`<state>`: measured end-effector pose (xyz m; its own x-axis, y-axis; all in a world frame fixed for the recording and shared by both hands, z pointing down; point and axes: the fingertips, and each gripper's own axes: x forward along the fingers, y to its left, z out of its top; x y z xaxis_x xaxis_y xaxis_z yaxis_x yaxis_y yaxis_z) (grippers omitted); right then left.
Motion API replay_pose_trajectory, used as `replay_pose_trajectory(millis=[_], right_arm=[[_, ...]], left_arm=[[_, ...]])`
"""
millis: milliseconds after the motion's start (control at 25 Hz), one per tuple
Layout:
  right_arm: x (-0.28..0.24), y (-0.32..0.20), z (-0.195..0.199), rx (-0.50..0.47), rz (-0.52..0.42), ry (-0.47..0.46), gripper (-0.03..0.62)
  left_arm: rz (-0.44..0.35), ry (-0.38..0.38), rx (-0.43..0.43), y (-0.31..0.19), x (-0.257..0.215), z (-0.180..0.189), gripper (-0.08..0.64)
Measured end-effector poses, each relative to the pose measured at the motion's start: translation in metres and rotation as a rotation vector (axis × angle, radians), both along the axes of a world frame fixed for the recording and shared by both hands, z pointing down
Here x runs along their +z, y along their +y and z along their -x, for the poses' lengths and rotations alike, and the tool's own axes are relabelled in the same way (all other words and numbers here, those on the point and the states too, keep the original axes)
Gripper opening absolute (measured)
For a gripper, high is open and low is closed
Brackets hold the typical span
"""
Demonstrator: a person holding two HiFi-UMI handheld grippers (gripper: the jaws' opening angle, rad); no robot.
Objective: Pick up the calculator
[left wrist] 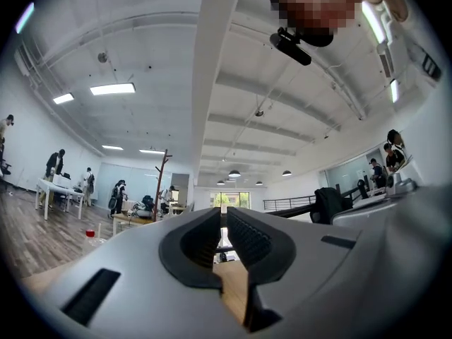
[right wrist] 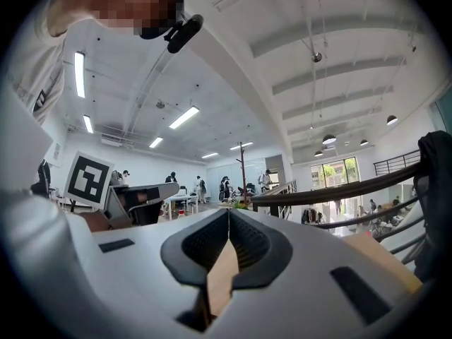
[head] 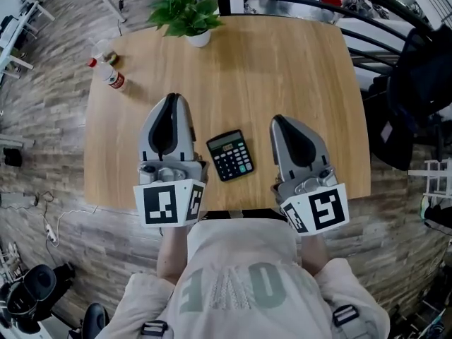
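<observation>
A black calculator [head: 230, 155] with a small display lies flat on the wooden table [head: 240, 69], near its front edge. My left gripper [head: 173, 98] hovers just left of it, jaws shut and empty. To the calculator's right my right gripper [head: 276, 121] is level with it, jaws closed with nothing between them. In the left gripper view the left gripper [left wrist: 223, 215] has its ribbed pads almost touching at the tips. The right gripper view shows the right gripper [right wrist: 228, 216] with its pads meeting. The calculator appears in neither gripper view.
A potted green plant [head: 187, 16] stands at the table's far edge. A plastic bottle [head: 107, 68] with a red cap lies near the far left corner. A black railing [head: 367, 9] and a dark coat [head: 417, 83] are to the right of the table.
</observation>
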<state>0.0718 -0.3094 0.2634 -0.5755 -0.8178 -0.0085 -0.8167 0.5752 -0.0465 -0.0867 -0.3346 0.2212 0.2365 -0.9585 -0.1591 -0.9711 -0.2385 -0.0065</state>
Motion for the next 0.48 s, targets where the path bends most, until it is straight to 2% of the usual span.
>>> replay_pose_trajectory(millis=[40,80,120,160,240,320,480], right_arm=[[0.003,-0.002,0.0,0.005,0.01,-0.006,0.02],[0.006,-0.005,0.0,0.009,0.02,-0.012,0.02],[0.009,-0.006,0.001,0.012,0.031,-0.015,0.02],[0.013,-0.006,0.002,0.013,0.043,-0.017,0.02],[0.02,-0.005,0.004,0.013,0.069,-0.019,0.02],[0.028,-0.004,0.005,0.008,0.095,-0.021,0.02],[0.044,-0.003,0.002,0.006,0.152,-0.027,0.02]], left_arm=[[0.023,0.001,0.031,-0.004,0.005,-0.001,0.016],[0.055,0.004,0.075,-0.009,0.011,-0.004,0.079],[0.097,0.013,0.127,-0.014,0.02,-0.007,0.209],[0.147,0.023,0.178,-0.019,0.031,-0.011,0.261],[0.259,0.01,0.277,-0.029,0.06,-0.018,0.294],[0.383,-0.072,0.401,-0.037,0.097,-0.03,0.295],[0.687,-0.239,0.682,-0.035,0.18,-0.055,0.293]])
